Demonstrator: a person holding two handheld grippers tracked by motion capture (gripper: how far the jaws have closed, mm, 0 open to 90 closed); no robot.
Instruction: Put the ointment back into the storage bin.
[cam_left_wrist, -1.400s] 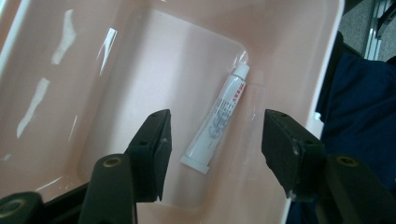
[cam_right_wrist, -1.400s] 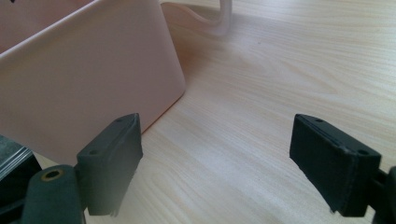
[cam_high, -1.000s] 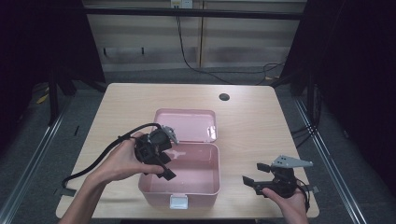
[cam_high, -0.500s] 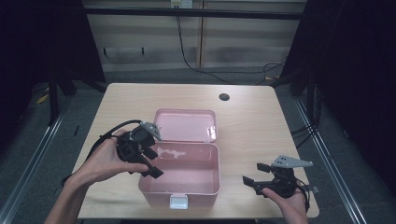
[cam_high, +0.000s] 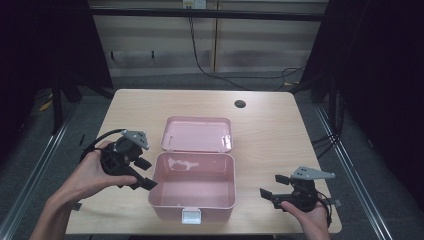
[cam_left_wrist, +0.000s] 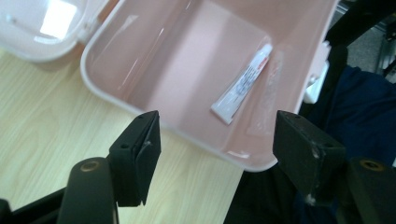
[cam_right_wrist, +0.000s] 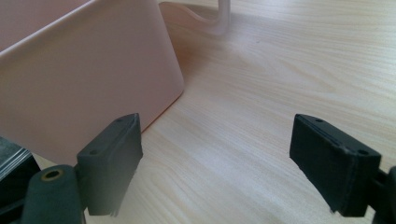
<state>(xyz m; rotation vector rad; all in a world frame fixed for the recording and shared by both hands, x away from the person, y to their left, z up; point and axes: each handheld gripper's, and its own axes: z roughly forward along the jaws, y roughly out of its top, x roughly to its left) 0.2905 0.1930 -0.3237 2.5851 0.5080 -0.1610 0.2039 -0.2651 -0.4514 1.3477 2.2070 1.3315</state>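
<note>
An open pink box (cam_high: 192, 207) sits at the table's near middle, its lid (cam_high: 197, 134) laid back flat behind it. A white tube (cam_left_wrist: 243, 84) lies on the box floor (cam_left_wrist: 154, 56). My left gripper (cam_high: 146, 173) is held just left of the box, pointing at its left wall. Its jaws have just been opening and now stand wide apart (cam_left_wrist: 217, 123) with nothing between them. My right gripper (cam_high: 270, 185) rests near the front right of the table, open and empty (cam_right_wrist: 217, 126), aimed at the box's right wall (cam_right_wrist: 84, 70).
The wooden table (cam_high: 280, 135) has a round cable hole (cam_high: 240, 104) at the back right. A white latch (cam_high: 191, 216) hangs on the box's front. The left gripper's cable (cam_high: 97, 140) loops over the table's left side. Dark floor surrounds the table.
My left gripper has drawn back leftward from over the box to beside its left wall, with its jaws wider. The right gripper has stayed put.
</note>
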